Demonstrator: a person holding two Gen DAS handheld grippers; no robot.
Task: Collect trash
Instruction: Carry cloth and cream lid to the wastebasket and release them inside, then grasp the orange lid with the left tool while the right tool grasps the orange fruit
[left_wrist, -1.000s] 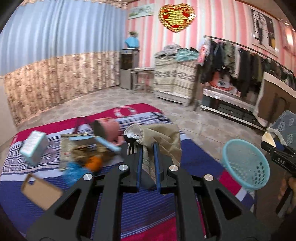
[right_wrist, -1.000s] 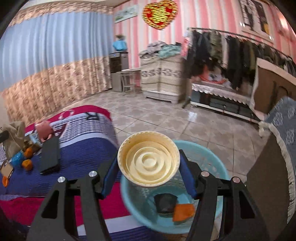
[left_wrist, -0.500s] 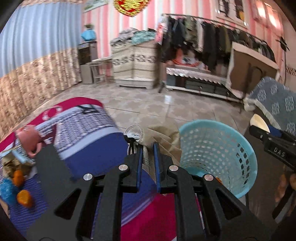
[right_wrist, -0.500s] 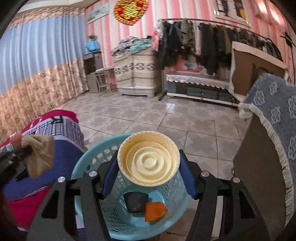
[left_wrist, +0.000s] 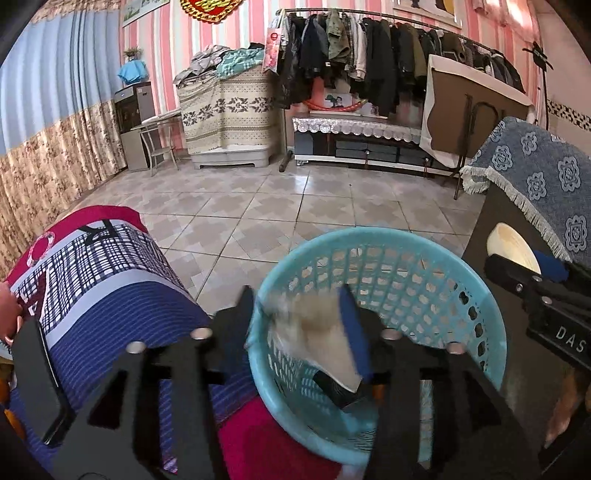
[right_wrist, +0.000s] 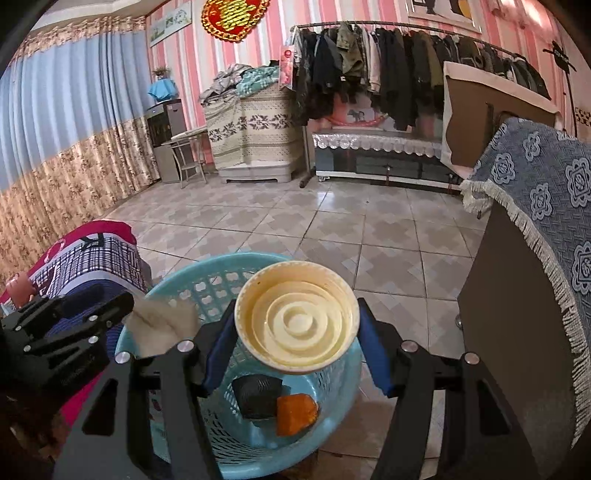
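Left gripper (left_wrist: 295, 325): our jaws have just opened, letting go of the tan rag (left_wrist: 317, 343) over the blue basket (left_wrist: 436, 258) | Right gripper (right_wrist: 295, 350): we squeeze a cream cup (right_wrist: 295, 321) above the basket | Basket: black and orange trash (right_wrist: 295, 413) inside

Black skeletal left gripper (left_wrist: 295, 325) and right gripper (right_wrist: 295, 343), silver screws, blue-padded jaws.
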